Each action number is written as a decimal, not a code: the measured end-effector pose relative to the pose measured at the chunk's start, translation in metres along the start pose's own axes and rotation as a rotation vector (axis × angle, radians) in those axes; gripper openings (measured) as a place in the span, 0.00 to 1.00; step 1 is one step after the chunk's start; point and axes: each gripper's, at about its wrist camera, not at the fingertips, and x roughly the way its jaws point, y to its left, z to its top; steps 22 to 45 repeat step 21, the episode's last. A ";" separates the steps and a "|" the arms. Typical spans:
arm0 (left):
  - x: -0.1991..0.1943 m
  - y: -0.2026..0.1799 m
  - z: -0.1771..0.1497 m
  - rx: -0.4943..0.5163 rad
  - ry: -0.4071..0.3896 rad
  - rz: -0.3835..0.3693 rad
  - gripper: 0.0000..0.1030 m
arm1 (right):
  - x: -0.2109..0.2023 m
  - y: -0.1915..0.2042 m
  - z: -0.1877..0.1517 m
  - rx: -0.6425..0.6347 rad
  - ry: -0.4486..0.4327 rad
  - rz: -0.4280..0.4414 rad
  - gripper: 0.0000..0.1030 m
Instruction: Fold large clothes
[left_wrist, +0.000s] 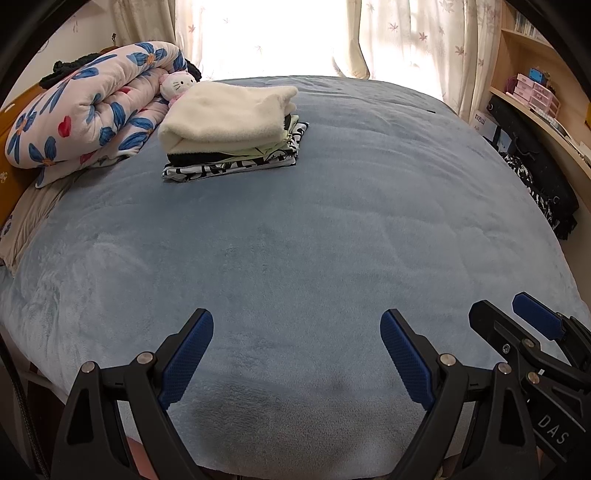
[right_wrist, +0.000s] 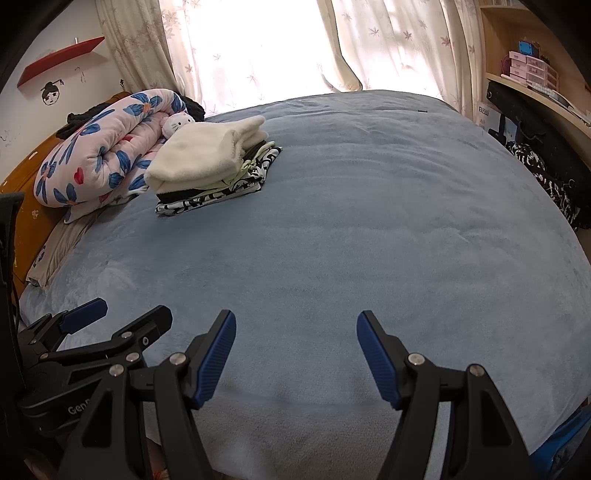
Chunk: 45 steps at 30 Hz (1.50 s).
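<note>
A stack of folded clothes (left_wrist: 232, 129), cream fleece on top and black-and-white print at the bottom, lies at the far left of the blue bed cover (left_wrist: 314, 240); it also shows in the right wrist view (right_wrist: 214, 166). My left gripper (left_wrist: 297, 332) is open and empty above the cover's near edge. My right gripper (right_wrist: 296, 332) is open and empty beside it, to its right; it shows in the left wrist view (left_wrist: 506, 317). The left gripper shows in the right wrist view (right_wrist: 125, 310).
A rolled floral quilt (left_wrist: 85, 118) with a Hello Kitty plush (left_wrist: 177, 86) lies by the orange headboard (right_wrist: 26, 206) at the left. Curtains (left_wrist: 406, 37) hang behind the bed. A shelf and desk (left_wrist: 535, 96) with dark items stand at the right.
</note>
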 end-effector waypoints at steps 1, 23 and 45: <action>0.000 0.000 0.000 0.000 0.001 0.000 0.88 | 0.000 0.000 0.000 0.000 -0.001 0.000 0.66; 0.000 0.001 0.000 0.001 0.001 0.000 0.87 | 0.001 -0.001 -0.001 0.000 0.000 -0.001 0.66; 0.000 0.001 0.000 0.001 0.001 0.000 0.87 | 0.001 -0.001 -0.001 0.000 0.000 -0.001 0.66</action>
